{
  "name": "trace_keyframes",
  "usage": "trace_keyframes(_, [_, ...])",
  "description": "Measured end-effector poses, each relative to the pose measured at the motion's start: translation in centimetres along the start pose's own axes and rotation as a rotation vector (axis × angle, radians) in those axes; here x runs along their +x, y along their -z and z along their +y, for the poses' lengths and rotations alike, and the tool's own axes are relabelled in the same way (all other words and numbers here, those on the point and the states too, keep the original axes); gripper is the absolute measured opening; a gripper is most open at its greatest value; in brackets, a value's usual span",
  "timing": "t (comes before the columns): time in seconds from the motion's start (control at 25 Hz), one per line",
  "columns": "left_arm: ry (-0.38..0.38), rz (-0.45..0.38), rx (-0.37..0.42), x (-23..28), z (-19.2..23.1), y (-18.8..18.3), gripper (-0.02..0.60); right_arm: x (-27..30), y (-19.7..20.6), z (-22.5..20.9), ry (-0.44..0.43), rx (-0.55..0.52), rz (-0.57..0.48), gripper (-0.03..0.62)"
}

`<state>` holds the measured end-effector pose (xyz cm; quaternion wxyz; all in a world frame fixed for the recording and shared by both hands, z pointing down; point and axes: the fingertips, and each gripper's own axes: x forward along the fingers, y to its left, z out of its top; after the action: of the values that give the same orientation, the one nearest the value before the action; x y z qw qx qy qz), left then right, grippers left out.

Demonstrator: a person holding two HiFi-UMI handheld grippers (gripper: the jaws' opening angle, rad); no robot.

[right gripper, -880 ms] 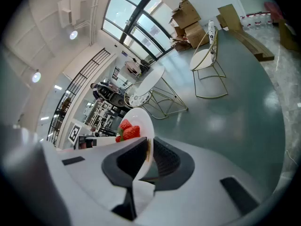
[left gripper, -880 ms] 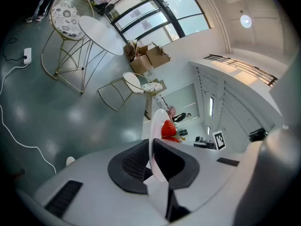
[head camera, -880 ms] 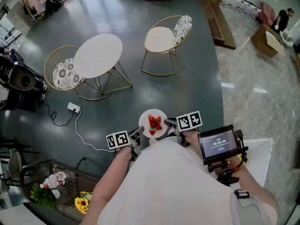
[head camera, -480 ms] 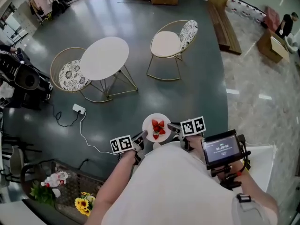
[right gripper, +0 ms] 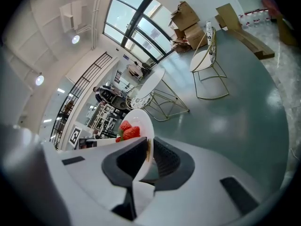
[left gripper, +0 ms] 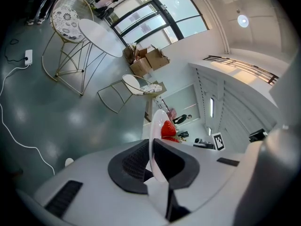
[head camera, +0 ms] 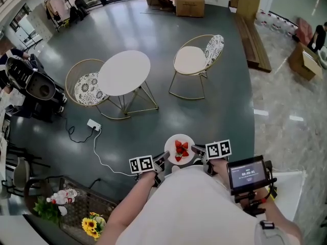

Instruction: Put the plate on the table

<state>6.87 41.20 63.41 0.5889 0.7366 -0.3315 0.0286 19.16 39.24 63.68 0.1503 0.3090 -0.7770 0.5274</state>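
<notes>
The left gripper [head camera: 163,157] and right gripper [head camera: 197,148] are each pinching opposite rims of the white plate [head camera: 172,140] — strawberries [head camera: 181,150] are lying on it; it is hanging over the floor, well apart from the round table [head camera: 124,72].

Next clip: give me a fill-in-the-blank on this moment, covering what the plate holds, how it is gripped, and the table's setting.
1. The plate carries red ____.
2. The left gripper and the right gripper are each shut on the plate's ____.
3. The round white table stands between two gold-framed ____.
Missing words: strawberries; rim; chairs.
</notes>
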Motion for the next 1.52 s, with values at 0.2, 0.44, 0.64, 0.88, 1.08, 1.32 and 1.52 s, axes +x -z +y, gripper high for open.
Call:
trace_keyframes(0.2, [-0.008, -0.009, 0.009, 1.2, -1.1, 0.7, 0.018, -1.4, -0.1, -1.1, -0.002, -0.003, 0.003, 0.021])
trace_keyframes(0.44, [-0.021, -0.003, 0.012, 2.0, -1.6, 0.9, 0.018, -2.0, -0.2, -1.9, -0.012, 0.012, 0.003, 0.021])
trace_keyframes(0.64, [-0.037, -0.002, 0.005, 2.5, -1.7, 0.8, 0.018, -2.1, -0.5, -2.4, -0.021, 0.042, 0.004, 0.021])
trace_keyframes(0.88, [-0.058, 0.007, -0.005, 3.5, -2.2, 0.6, 0.018, -2.5, -1.2, -3.3, -0.031, 0.054, 0.023, 0.021])
trace_keyframes(1.08, [-0.080, 0.012, -0.013, 4.6, -2.4, 0.1, 0.018, -2.6, -2.1, -4.2, -0.041, 0.057, 0.039, 0.021])
trace_keyframes(1.32, [-0.102, 0.009, -0.015, 6.3, -2.8, -0.7, 0.018, -2.8, -3.3, -5.5, -0.058, 0.071, 0.050, 0.021])
trace_keyframes(1.52, [-0.127, 0.000, -0.031, 8.3, -3.0, -1.7, 0.018, -3.0, -5.1, -7.2, -0.072, 0.063, 0.057, 0.021])
